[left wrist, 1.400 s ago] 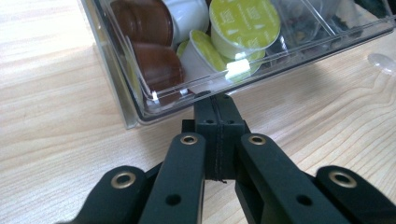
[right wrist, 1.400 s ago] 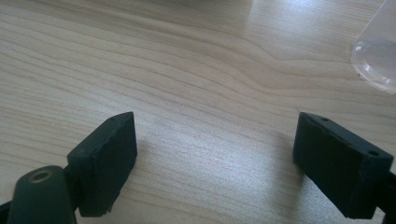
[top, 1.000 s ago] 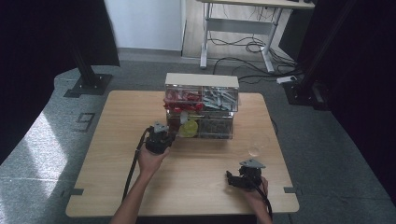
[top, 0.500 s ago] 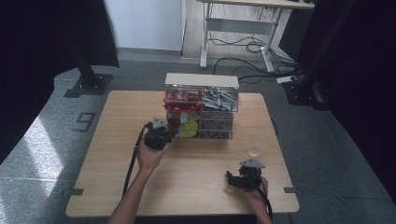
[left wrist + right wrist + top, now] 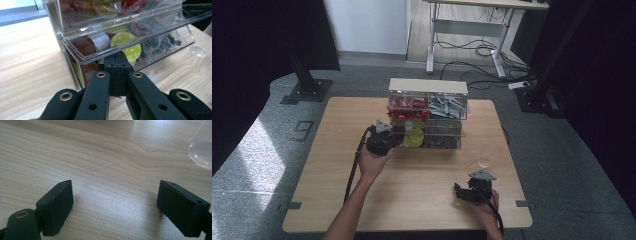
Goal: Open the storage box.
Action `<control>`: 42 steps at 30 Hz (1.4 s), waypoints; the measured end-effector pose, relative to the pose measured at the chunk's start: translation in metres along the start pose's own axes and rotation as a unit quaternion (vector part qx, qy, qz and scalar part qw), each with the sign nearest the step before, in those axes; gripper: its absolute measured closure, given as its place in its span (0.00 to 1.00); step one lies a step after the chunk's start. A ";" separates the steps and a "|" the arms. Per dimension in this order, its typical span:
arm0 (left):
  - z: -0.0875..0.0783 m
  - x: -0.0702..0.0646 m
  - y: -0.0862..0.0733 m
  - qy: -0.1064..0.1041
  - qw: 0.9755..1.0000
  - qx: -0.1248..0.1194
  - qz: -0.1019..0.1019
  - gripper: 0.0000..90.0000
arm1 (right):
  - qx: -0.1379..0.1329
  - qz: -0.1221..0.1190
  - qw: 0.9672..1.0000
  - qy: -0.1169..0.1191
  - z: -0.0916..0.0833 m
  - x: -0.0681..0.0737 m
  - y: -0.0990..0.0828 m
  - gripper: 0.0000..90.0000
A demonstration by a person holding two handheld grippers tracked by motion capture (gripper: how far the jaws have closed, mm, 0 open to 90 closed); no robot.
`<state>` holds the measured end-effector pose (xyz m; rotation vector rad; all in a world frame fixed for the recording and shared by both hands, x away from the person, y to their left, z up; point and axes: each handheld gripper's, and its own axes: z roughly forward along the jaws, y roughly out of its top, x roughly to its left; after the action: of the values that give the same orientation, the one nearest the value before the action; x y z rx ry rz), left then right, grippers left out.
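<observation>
Clear plastic drawer organiser (image 5: 428,112) standing toward the far middle of the table (image 5: 337,170), long axis running across the table. Lower left drawer (image 5: 100,47) tilted open, front lip directly ahead of and just above the left gripper (image 5: 384,137); coffee pods (image 5: 125,43) lying inside, one yellow-lidded pod nearest the jaw tips. Left gripper by far the nearer of the two, jaws pressed fully together, tips at or just under the drawer's front edge, nothing visible between the pads; contact with the lip likely, not certain. Right gripper (image 5: 474,187) well apart, resting low at the near right of the table, jaws spread wide and empty over bare wood, a clear plastic cup (image 5: 201,153) just beyond.
</observation>
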<state>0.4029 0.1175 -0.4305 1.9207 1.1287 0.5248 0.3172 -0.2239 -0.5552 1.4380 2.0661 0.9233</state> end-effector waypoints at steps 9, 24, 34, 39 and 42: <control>0.000 0.005 0.011 -0.001 1.000 -0.002 -0.005 1.00 | 0.000 0.000 1.000 0.000 0.000 0.000 0.000 0.15; -0.003 0.009 0.028 -0.006 1.000 -0.011 -0.020 1.00 | 0.000 0.001 1.000 -0.002 0.000 0.000 0.000 0.15; -0.004 0.010 0.032 -0.007 1.000 -0.009 -0.021 1.00 | 0.000 0.001 1.000 -0.001 0.000 0.000 0.000 0.15; -0.003 0.009 0.032 -0.009 1.000 -0.008 -0.020 1.00 | 0.000 0.001 1.000 -0.001 0.000 0.000 0.000 0.15; -0.003 0.009 0.032 -0.007 1.000 -0.008 -0.019 1.00 | 0.000 0.001 1.000 -0.003 0.001 0.000 0.000 0.15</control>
<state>0.4219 0.1179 -0.4030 1.8833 1.1461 0.4969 0.3180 -0.2238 -0.5552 1.4411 2.0596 0.9194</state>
